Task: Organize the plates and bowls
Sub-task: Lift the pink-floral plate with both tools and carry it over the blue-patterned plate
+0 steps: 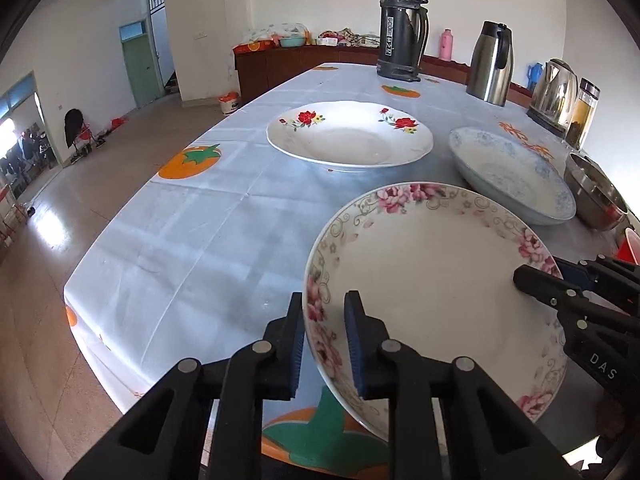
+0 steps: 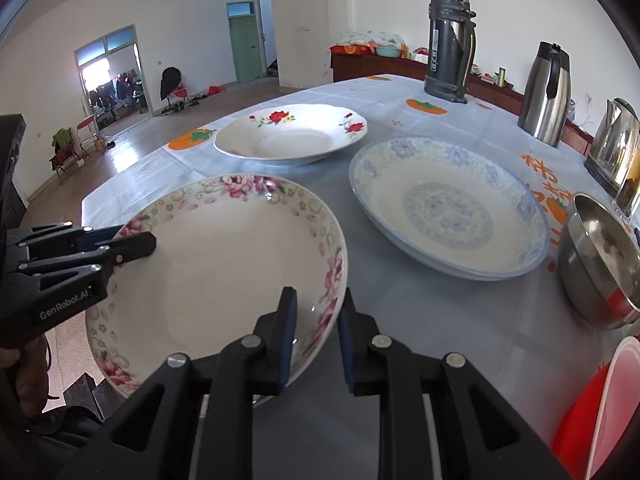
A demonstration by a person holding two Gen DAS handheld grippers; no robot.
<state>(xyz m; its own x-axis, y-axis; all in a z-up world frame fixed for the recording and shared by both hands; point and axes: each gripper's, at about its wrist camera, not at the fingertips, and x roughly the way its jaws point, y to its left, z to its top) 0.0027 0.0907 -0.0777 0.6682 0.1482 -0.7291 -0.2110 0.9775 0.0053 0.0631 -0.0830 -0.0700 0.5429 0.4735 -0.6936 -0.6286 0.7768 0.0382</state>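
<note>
The pink-flowered plate (image 1: 436, 300) is gripped at two opposite edges of its rim and appears lifted, tilted above the surface (image 1: 192, 240). The left tool (image 1: 324, 344) has its two pads nearly closed over the rim on its side, one pad inside the dish and one outside; the right tool (image 2: 314, 336) clamps the opposite rim the same way, nearly shut on it.

Just ahead of the right tool lies the blue-patterned plate (image 2: 448, 208), and farther ahead, beyond both tools, the red-flowered plate (image 1: 350, 136). A steel bowl (image 2: 600, 260) sits off to the right tool's right, with a red-and-white dish (image 2: 592, 412) nearer still on that side. Flasks and a kettle stand at the far edge.

To do this step well, I judge that both tools should travel together at one pace, keeping the plate level so the rim does not slip from either pinch. Stacking looks the likely aim: carry it over the blue-patterned plate, centre it, lower until it seats, and only then loosen both grips.
</note>
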